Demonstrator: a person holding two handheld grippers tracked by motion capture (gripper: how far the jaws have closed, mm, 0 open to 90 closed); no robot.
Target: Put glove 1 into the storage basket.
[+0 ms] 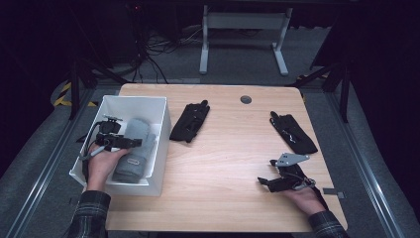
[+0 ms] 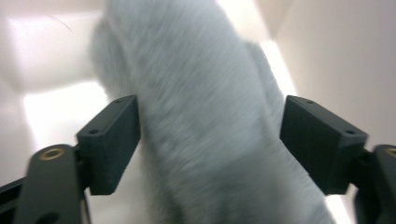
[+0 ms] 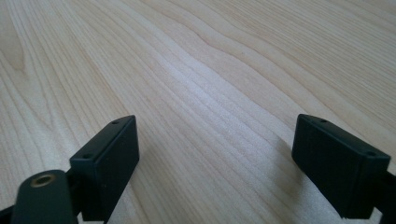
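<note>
A grey fleecy item (image 1: 134, 159), perhaps a folded glove or sock, lies inside the white bin (image 1: 164, 130) at the table's left. My left gripper (image 1: 132, 143) is down in the bin over it. In the left gripper view my left gripper (image 2: 210, 140) is open, its jaws straddling the grey item (image 2: 201, 84); the left jaw is at the fabric's edge and the right jaw stands clear of it. My right gripper (image 1: 265, 182) rests low near the table's front right, open over bare wood (image 3: 217, 154), with nothing between its jaws.
Two black gloves lie on the wooden table: one (image 1: 190, 121) just right of the bin, another (image 1: 293, 133) near the right edge, beyond my right gripper. A dark round grommet (image 1: 245, 99) sits at the back. A desk frame (image 1: 242, 34) stands on the floor behind.
</note>
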